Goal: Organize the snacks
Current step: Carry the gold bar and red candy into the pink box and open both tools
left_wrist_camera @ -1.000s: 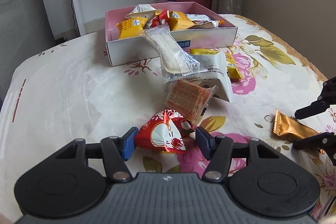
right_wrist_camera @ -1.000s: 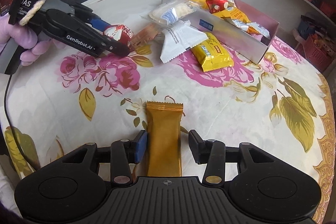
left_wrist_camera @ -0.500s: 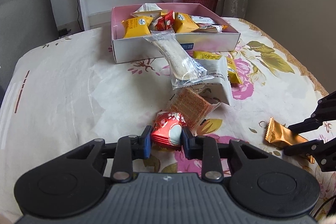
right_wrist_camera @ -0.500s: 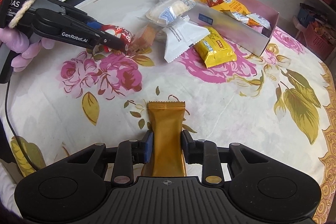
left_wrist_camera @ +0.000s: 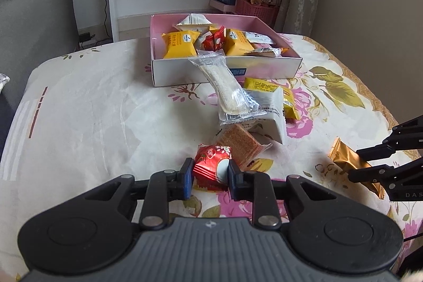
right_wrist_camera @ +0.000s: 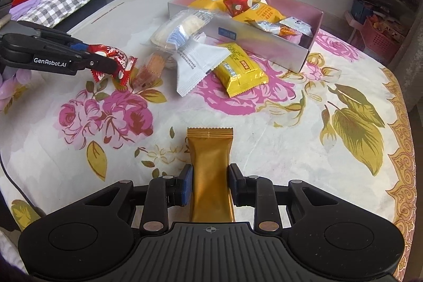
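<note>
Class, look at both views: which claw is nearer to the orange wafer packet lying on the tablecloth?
Left. The left claw, shut on the red snack, sits right beside the orange wafer packet. The right claw, gripping the gold bar, is well off to the side.

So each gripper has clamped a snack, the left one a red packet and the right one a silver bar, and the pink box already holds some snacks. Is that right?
Nearly. The bar in the right gripper is gold, not silver: the right wrist view shows the gold bar between its fingers. The rest stands: the left gripper clamps the red packet, and the pink box holds snacks.
</note>
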The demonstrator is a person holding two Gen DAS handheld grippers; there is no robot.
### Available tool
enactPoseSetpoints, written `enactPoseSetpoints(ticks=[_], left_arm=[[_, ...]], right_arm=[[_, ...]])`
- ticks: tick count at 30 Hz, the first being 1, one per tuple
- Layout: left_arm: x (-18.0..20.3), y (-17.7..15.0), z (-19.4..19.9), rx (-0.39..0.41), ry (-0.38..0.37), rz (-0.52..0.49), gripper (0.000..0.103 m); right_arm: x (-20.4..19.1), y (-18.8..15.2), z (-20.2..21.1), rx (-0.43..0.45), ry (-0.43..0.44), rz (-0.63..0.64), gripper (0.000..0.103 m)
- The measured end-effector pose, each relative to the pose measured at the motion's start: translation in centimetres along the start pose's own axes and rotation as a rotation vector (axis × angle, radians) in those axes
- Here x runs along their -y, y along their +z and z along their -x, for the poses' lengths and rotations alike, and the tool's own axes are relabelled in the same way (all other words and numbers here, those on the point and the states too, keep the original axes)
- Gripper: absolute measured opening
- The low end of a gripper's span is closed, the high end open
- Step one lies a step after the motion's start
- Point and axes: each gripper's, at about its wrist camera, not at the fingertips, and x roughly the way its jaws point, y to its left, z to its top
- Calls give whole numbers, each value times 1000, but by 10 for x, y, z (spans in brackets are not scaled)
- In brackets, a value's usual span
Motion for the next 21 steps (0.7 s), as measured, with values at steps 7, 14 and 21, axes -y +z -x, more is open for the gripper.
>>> enactPoseSetpoints(ticks=[7,14,21], left_arm=[[-1,8,13,20,5,27,24],[0,20,18,33,11,58,24],[2,32,14,40,15,88,24]], right_arm=[[7,15,10,37,-20,-47,27],[16,35,17,68,-54,-116,27],[18,55,17,82,-77,-150,27]])
